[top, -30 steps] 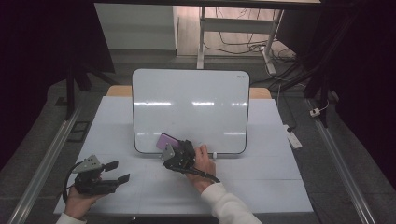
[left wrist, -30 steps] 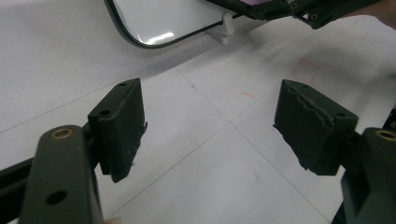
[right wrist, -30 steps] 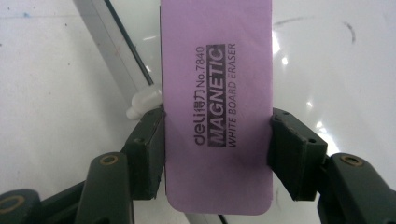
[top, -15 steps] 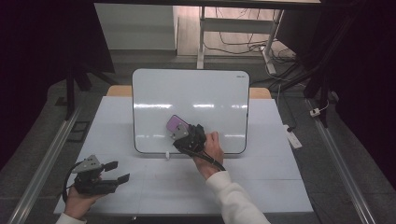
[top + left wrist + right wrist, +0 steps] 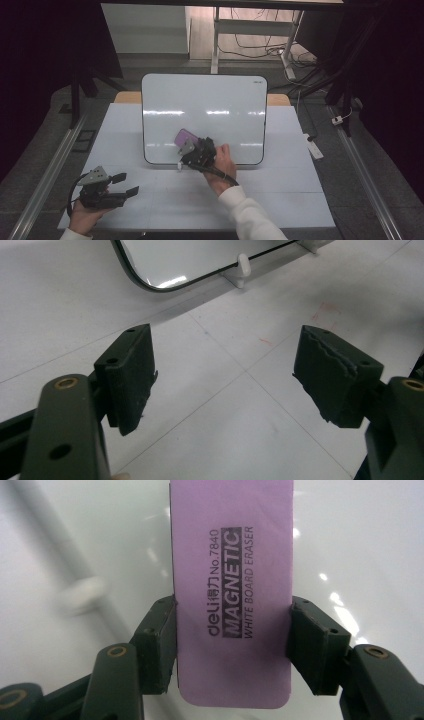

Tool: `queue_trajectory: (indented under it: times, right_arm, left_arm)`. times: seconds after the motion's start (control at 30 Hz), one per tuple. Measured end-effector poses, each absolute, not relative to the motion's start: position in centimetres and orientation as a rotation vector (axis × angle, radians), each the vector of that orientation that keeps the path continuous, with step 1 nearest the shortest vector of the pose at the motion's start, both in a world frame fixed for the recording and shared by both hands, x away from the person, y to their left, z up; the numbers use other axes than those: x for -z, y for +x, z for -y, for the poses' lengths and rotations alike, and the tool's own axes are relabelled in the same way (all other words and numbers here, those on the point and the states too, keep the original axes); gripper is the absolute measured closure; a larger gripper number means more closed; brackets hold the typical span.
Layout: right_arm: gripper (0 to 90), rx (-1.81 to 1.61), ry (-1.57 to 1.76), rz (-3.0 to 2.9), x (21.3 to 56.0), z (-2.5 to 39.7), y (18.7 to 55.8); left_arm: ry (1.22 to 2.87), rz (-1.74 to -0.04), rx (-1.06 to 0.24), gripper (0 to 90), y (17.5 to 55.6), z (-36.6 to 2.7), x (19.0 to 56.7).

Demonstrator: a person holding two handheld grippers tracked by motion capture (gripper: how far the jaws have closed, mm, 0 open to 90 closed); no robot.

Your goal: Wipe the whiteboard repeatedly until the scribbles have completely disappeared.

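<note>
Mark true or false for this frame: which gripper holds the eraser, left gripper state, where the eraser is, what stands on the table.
1. The right gripper holds a purple eraser. True.
2. The left gripper is shut on a marker. False: it is open and holds nothing.
3. The eraser is over the whiteboard. True.
4. The whiteboard lies on the floor. False: it stands on the white table.
5. The eraser is printed "MAGNETIC". True.
</note>
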State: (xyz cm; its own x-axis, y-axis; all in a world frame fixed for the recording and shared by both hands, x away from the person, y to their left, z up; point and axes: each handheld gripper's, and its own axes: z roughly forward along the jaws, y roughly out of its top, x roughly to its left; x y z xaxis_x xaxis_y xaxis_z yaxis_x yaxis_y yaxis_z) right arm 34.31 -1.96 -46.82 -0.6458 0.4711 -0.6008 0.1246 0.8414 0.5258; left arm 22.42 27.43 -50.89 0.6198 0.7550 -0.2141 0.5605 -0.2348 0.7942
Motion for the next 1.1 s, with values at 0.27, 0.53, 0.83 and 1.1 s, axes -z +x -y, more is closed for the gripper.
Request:
queue_trajectory:
  times: [0.27, 0.53, 0.83, 1.1]
  right_arm:
    - [40.6, -0.568, 0.441, -2.25, 46.4, 1.5, 34.7]
    - [40.5, -0.556, 0.389, -2.271, 48.8, 2.9, 32.8]
    - [40.5, -0.584, 0.578, -2.232, 47.6, 11.2, 34.0]
    - [40.5, -0.604, 0.565, -2.223, 47.0, 12.0, 34.6]
  left_arm:
    - [1.927, -1.046, -0.265, 25.1, 22.5, -27.4, 51.0]
    - [1.926, -1.047, -0.265, 25.2, 22.5, -27.4, 51.0]
    - [1.932, -1.045, -0.264, 25.1, 22.6, -27.2, 51.0]
    - [1.933, -1.045, -0.26, 25.2, 22.6, -27.1, 51.1]
